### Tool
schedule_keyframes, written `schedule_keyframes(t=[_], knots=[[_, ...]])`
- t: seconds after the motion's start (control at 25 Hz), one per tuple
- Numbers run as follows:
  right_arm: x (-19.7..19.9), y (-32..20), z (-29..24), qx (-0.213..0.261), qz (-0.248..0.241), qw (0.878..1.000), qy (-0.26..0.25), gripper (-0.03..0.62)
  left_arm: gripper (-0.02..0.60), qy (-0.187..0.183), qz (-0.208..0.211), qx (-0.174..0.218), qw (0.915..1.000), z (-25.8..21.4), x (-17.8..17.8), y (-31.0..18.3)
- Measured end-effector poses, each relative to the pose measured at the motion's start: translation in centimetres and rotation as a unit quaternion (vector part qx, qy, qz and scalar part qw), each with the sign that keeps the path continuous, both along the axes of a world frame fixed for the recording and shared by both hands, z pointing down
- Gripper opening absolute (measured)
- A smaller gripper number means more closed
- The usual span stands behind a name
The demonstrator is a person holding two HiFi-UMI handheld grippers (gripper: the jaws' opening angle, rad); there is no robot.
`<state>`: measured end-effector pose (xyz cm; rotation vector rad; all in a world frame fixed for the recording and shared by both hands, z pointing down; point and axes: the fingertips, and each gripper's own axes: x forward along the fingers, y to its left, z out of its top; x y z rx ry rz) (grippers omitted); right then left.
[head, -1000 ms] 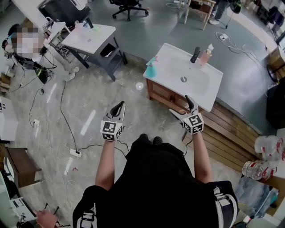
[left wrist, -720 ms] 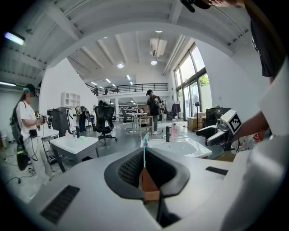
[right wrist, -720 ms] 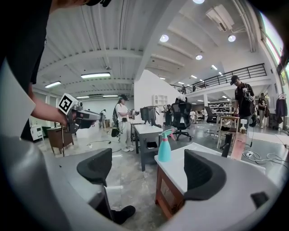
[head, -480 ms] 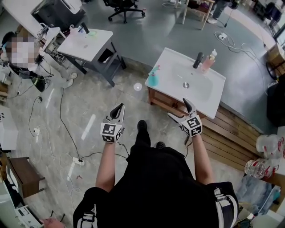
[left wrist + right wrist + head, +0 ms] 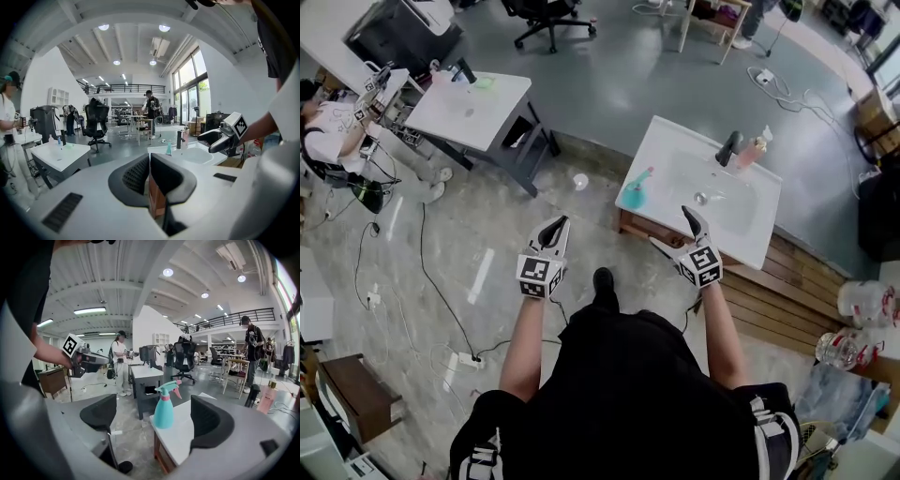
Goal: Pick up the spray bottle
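Ahead, spray bottle [image 5: 637, 187] on sink counter [image 5: 662, 150] corner, faucet [image 5: 729, 146] beyond; right gripper [image 5: 670, 225] wide open, empty, left gripper [image 5: 553, 225] closed

Washbasin counter [image 5: 661, 150]: spray bottle [image 5: 636, 191] on its near-left corner, tap [image 5: 729, 147] and pump bottle [image 5: 754, 150] side by side at its far edge. Table [image 5: 464, 108] to the left, office chair [image 5: 546, 14] behind. Right gripper [image 5: 669, 225] before the counter's near edge; left gripper [image 5: 562, 221] leftward, over floor.
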<state>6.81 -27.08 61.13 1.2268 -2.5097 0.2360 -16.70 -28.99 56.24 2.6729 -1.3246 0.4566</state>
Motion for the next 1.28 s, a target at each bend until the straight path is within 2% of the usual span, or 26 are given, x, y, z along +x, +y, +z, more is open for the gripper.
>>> schedule_keyframes(t=[0.4,0.6,0.76,1.08,1.28], knots=[[-3.7,-5.9,1.0,-0.002,0.037,0.999,0.030,0.503,0.029,0.005,0.044,-0.011,0.9990,1.0,-3.6,-8.1],[-3.6,-7.7,1.4,-0.010,0.057,0.998,0.031,0.503,0.029,0.005,0.061,-0.020,0.9979,1.7,-3.7,-10.4],[-2.7,-9.4,1.5,-0.009,0.073,0.997,0.010,0.503,0.029,0.007,0.067,-0.017,0.9976,1.6,-2.8,-12.1],[-1.4,-12.1,3.3,-0.005,0.039,0.998,0.043,0.503,0.029,0.006,0.048,-0.016,0.9987,2.1,-0.9,-13.8],[-0.9,-14.5,4.3,-0.006,0.005,0.998,0.054,0.503,0.029,-0.005,0.021,-0.021,0.9995,2.3,-0.6,-15.1]])
